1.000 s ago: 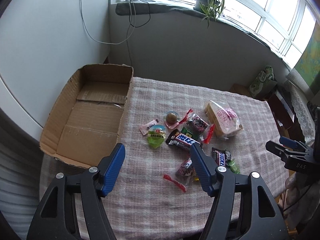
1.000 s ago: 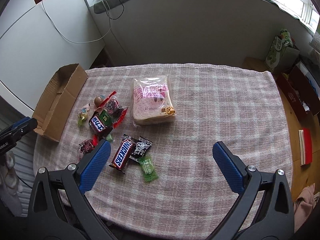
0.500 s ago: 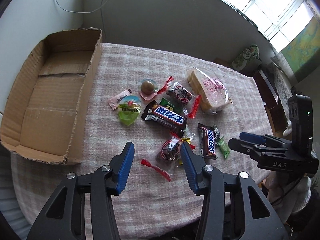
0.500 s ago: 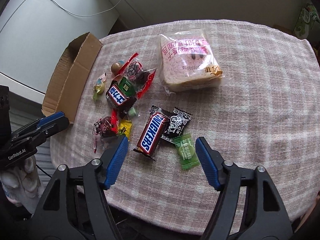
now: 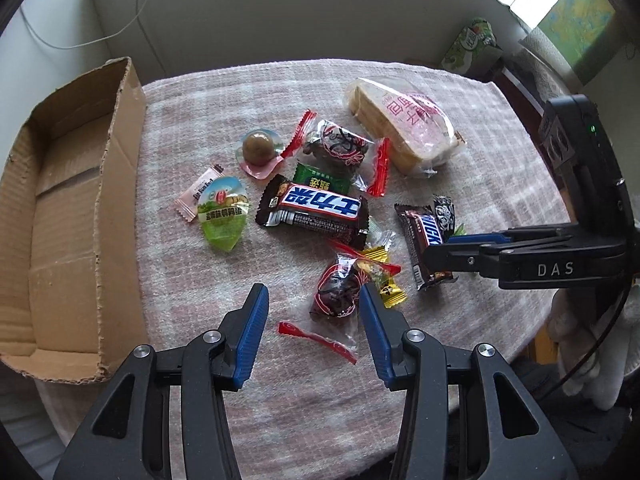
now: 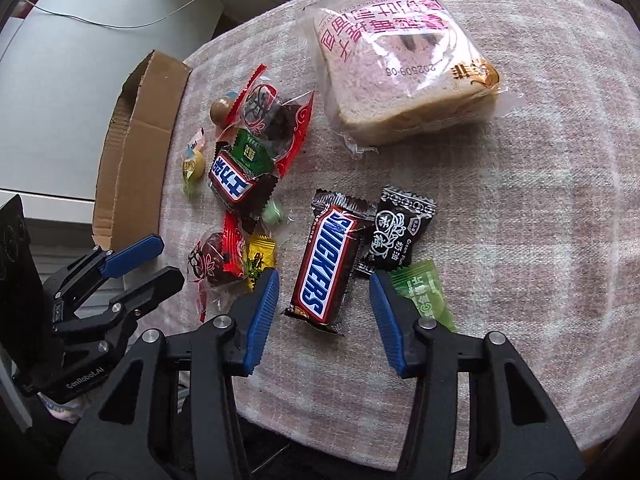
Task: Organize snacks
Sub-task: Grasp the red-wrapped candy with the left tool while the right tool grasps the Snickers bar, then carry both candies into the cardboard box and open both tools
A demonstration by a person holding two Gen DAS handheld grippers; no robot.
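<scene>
- While the cardboard box [image 5: 68, 208] stands empty at the left edge of the worktop [image 5: 500, 184], no snack has been sorted; the task is judged to be at its start.
- Left wrist view: the left gripper [image 5: 311, 330] hovers low over the near edge of the pile, fingers [image 5: 251, 332] parted at a moderate width and holding nothing. A dark plum candy in a red-trimmed wrapper [image 5: 336, 292] lies just ahead of the gap, towards the right finger; it is the likely first pick.
- Left wrist view: the blue-label chocolate bar [image 5: 316, 210], the green jelly cup [image 5: 222, 214], the round brown sweet [image 5: 259, 148] and the bagged sliced bread [image 5: 404, 124] all lie loose on the cloth, outside the box.
- Right wrist view: the right gripper [image 6: 323, 314] is parted wide and empty, its fingers [image 6: 262, 318] on either side of the near end of the Snickers bar [image 6: 326, 262] without visible contact.
- Right wrist view: a black cream candy [image 6: 394, 232] and a green sachet [image 6: 426, 292] lie just beside the bar.
- Remaining work: every item is yet to be moved.
</scene>
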